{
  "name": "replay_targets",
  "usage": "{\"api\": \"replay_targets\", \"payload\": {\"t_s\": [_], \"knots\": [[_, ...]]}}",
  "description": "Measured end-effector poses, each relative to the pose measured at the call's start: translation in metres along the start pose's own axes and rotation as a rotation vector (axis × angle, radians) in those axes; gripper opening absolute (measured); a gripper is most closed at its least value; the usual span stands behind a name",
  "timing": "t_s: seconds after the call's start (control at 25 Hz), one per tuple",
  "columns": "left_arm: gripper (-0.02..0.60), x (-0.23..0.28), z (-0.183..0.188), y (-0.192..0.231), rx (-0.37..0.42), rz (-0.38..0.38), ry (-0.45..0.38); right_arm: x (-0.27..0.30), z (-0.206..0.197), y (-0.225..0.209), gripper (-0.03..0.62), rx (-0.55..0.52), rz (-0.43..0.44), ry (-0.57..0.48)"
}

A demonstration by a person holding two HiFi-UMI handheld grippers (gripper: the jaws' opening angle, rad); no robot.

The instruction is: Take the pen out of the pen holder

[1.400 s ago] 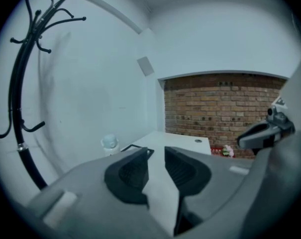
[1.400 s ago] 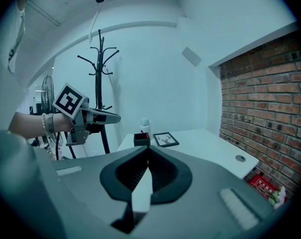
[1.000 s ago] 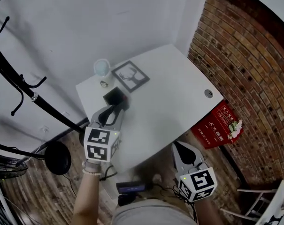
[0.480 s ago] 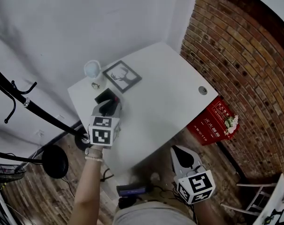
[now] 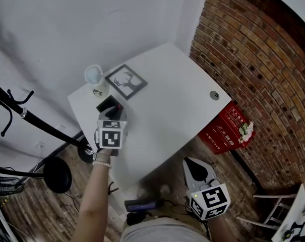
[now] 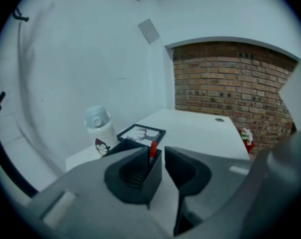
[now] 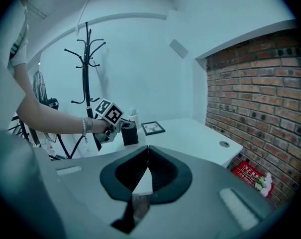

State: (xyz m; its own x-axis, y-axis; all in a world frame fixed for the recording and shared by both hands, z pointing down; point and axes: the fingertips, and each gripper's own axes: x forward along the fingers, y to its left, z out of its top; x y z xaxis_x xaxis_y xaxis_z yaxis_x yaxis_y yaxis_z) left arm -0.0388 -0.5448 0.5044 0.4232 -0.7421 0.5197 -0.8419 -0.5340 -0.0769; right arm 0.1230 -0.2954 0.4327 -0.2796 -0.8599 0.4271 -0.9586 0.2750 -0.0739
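The left gripper [image 6: 162, 154] has come up to the pen holder [image 5: 108, 105]; the pen [image 6: 152, 149] sits between its released fingers [image 6: 190, 171], ready for grasping. The right gripper [image 7: 146, 156] is clenched, empty

One pen [image 6: 152, 150], red-topped. One pen holder [image 5: 107, 105], black. One bottle [image 5: 93, 76], white. One picture frame [image 5: 125, 81]. One worktop [image 5: 167, 110] under all four, with one round grommet [image 5: 214, 95] near its edge. Two grippers: left gripper [image 5: 114, 116] and right gripper [image 5: 191, 161], two jaws apiece. One coat rack [image 7: 85, 59]. One red box [image 5: 224, 131] below the worktop's edge. One brick wall [image 5: 263, 59].
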Motion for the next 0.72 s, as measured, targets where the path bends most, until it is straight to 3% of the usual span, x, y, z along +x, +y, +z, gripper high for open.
{"api": "replay_targets", "payload": {"t_s": [0.36,0.6,0.72], "knots": [[0.095,0.012,0.006,-0.001,0.005,0.019,0.005,0.0,-0.004,-0.003,0.005,0.008,-0.001,0.009],[0.033,0.013,0.007,0.002,0.007,0.045,0.0,-0.001,-0.005,-0.004,0.005,0.007,-0.007,0.006],[0.032,0.012,0.009,0.002,0.013,0.047,-0.009,-0.002,-0.005,-0.005,0.005,0.006,-0.01,0.009]]}}
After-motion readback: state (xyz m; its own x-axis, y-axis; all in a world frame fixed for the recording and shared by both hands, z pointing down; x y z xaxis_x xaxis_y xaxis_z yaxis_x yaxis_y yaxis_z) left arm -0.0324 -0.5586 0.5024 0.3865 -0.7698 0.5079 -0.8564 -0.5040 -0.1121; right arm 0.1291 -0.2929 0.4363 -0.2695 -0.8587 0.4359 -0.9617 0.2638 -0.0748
